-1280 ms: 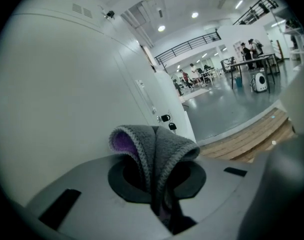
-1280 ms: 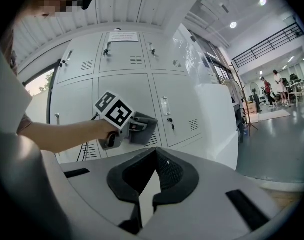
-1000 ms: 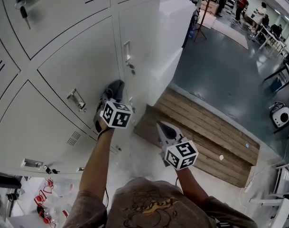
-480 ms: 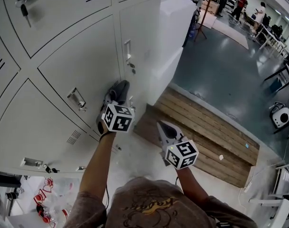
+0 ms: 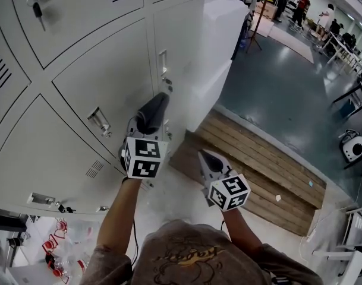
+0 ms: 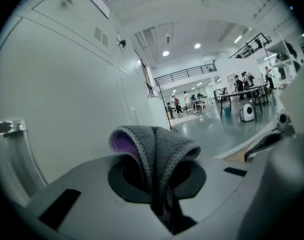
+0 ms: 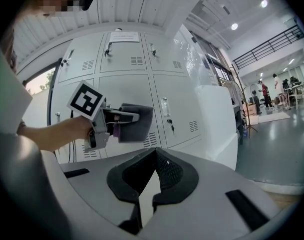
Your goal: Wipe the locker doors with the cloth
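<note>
With your left gripper [image 5: 150,119] clamped on the folded grey cloth [image 5: 156,107] close to the locker door [image 5: 181,46] and your right gripper [image 5: 205,159] closed on nothing, a wipe toward twelve o'clock could snag the cloth on the lock [image 5: 167,84] and tug it free.

**Grey tools, brown tee**

The left gripper [image 5: 148,121] and right gripper [image 5: 204,155]: pale grey shells, dark jaw pads [image 7: 174,174], each w/ a white cube [image 5: 143,157] bearing black square markers. Thin black cable [image 5: 133,242] by left forearm. Short-sleeved grey-brown tee [image 5: 181,257], orange print on front.
</note>
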{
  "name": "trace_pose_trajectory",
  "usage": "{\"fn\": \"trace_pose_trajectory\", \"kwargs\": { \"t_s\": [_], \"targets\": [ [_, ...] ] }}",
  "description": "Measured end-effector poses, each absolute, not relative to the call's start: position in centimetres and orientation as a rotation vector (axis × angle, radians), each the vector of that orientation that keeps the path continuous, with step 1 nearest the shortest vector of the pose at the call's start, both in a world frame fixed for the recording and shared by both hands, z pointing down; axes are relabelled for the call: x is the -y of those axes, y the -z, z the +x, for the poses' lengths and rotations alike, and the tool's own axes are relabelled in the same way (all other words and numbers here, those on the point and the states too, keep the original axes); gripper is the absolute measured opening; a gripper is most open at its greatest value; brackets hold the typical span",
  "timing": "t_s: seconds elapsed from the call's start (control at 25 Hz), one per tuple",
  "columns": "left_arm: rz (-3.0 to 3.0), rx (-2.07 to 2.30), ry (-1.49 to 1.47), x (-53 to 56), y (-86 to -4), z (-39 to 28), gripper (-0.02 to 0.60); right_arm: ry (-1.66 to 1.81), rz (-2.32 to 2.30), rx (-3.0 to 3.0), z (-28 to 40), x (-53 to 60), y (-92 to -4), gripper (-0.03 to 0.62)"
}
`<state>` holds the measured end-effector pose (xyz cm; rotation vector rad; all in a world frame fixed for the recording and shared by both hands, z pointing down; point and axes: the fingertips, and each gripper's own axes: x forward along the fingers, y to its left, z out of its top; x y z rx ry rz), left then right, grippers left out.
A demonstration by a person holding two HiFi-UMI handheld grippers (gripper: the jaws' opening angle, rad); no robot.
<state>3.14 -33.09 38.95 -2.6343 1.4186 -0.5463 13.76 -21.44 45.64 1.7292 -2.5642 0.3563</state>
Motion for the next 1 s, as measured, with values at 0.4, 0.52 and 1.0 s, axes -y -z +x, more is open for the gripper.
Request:
{"fn": "trace_pose_trajectory", "kwargs": {
  "t_s": [0.4,0.52,1.0],
  "targets": [
    [-2.794,-1.376,0.367,27.3,-36.9,0.8,0.04,-0.333,1.711,2.584,13.3,20.8,-45.1,-0.003],
    [-2.823,-1.374,0.332,25.9,-37.4,0.6,0.04,-0.31,1.704,2.597,13.0,20.4,-44.7,-0.003],
    [-2.925,-1.362,0.189,21.0,-43.4,0.5,0.04,-0.277,1.844,2.555,14.7,17.9,-45.7,-0.003]
  ]
}}
